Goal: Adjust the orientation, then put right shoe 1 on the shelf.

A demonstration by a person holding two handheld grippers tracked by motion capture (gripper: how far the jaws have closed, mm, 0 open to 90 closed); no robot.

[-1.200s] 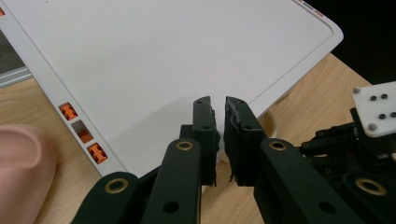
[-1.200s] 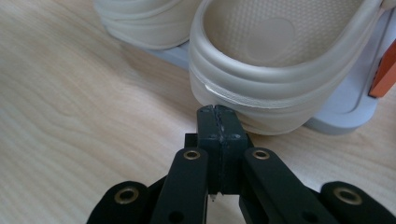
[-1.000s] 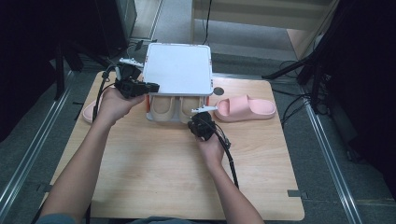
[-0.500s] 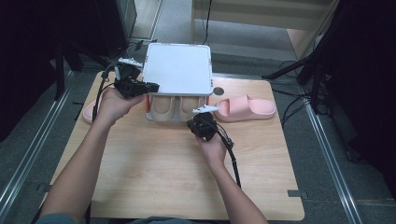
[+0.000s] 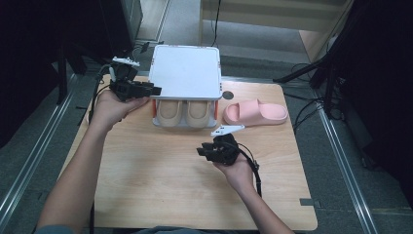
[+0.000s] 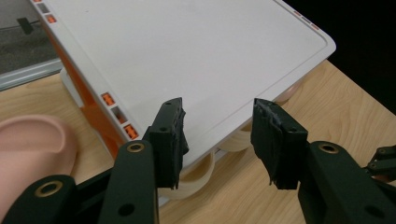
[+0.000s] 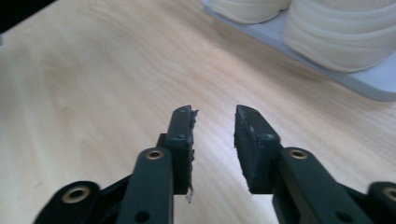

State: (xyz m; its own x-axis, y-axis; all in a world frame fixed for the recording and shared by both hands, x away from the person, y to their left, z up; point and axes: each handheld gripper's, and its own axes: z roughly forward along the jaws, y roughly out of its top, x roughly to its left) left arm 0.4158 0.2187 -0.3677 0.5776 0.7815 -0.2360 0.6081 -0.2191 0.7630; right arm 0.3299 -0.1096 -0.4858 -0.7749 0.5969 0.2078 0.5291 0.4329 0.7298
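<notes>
While jaws just opened, white rack beyond left gripper

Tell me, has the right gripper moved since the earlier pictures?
Yes. The right gripper has drawn back from the white shoe box toward the person, jaws just opened, nothing between them.

Bright table, dark surroundings

In the high view, overhead light falls evenly on the table and the white box lid, while the room's sides sink into black. The arms cast soft shadows. Both close views are soft, and the pale shoes lie out of focus.
</notes>
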